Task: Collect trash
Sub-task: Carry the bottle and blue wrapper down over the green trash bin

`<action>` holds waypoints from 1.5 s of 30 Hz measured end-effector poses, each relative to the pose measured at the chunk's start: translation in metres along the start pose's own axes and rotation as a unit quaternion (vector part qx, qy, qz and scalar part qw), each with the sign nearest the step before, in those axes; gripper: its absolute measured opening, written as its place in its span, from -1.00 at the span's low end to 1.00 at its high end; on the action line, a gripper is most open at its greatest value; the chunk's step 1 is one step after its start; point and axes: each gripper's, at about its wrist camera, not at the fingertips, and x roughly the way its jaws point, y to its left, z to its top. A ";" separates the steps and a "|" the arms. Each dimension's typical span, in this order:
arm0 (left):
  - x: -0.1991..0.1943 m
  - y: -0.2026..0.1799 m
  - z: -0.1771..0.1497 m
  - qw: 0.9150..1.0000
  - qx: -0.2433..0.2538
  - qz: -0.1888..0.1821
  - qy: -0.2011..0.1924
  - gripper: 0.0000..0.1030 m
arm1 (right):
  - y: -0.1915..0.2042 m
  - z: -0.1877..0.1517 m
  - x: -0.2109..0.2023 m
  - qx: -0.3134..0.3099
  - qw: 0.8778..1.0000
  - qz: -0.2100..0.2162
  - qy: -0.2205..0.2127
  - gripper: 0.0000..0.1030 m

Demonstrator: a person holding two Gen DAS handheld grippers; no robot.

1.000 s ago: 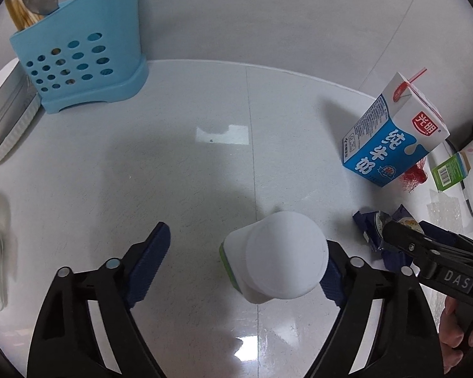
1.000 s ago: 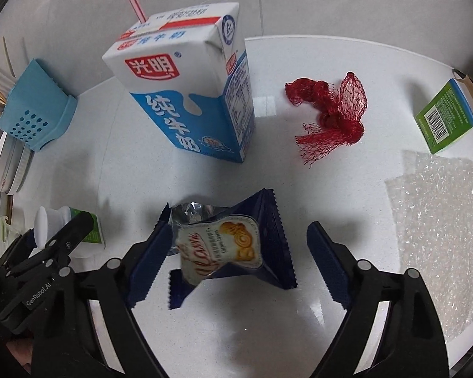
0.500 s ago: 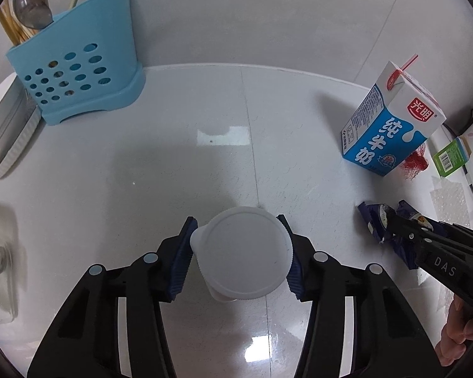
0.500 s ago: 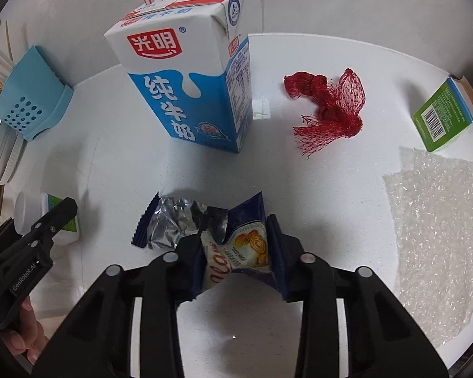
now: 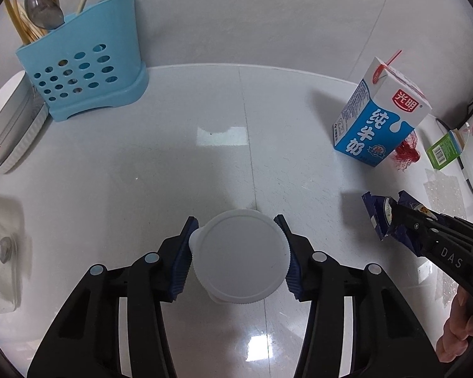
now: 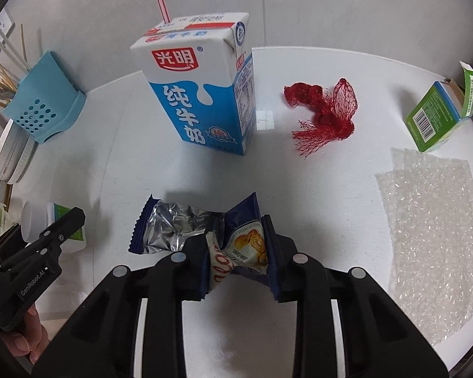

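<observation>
Both claws point steeply down at the white surface [image 5: 142,163]. The left claw [image 5: 238,260] is clamped on a white-capped bottle [image 5: 241,256], its blue pads pressed to either side of the cap. The right claw [image 6: 236,252] is closing on a crumpled blue wrapper [image 6: 233,245], pads pinching its printed end while the foil end sticks out left. Beyond stand a milk carton [image 6: 201,94], red netting [image 6: 324,113], a green box [image 6: 435,119] and bubble wrap [image 6: 432,230].

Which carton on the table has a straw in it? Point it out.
The blue-and-white milk carton, standing upright with a red-striped straw in its top. The green carton at the table's edge has an open flap, no straw.
</observation>
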 end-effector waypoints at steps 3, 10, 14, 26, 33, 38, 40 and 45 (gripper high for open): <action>-0.010 -0.004 -0.005 1.000 0.003 0.001 -0.001 -0.07 | 0.001 -0.002 -0.008 -0.004 1.000 -0.001 -0.009 -0.48; -0.039 -0.016 -0.021 1.000 0.004 -0.008 -0.013 -0.09 | 0.002 -0.013 -0.028 -0.003 1.000 0.004 -0.031 -0.48; -0.058 -0.023 -0.032 1.000 0.007 -0.010 -0.018 -0.09 | -0.003 -0.026 -0.041 -0.003 0.999 0.005 -0.041 -0.48; -0.102 -0.051 -0.075 0.999 0.018 -0.019 -0.026 -0.09 | -0.044 -0.077 -0.091 0.011 0.997 0.016 -0.072 -0.48; -0.112 -0.085 -0.110 0.999 0.026 -0.025 -0.021 -0.09 | -0.067 -0.110 -0.114 0.017 0.997 0.019 -0.079 -0.48; -0.125 -0.100 -0.134 0.999 0.022 -0.029 -0.020 -0.09 | -0.082 -0.136 -0.131 0.013 0.996 0.019 -0.085 -0.48; -0.130 -0.107 -0.144 0.999 0.022 -0.029 -0.020 -0.09 | -0.087 -0.145 -0.138 0.011 0.996 0.019 -0.087 -0.48; -0.142 -0.122 -0.172 0.999 0.027 -0.028 -0.019 -0.09 | -0.100 -0.170 -0.150 0.005 0.996 0.022 -0.087 -0.48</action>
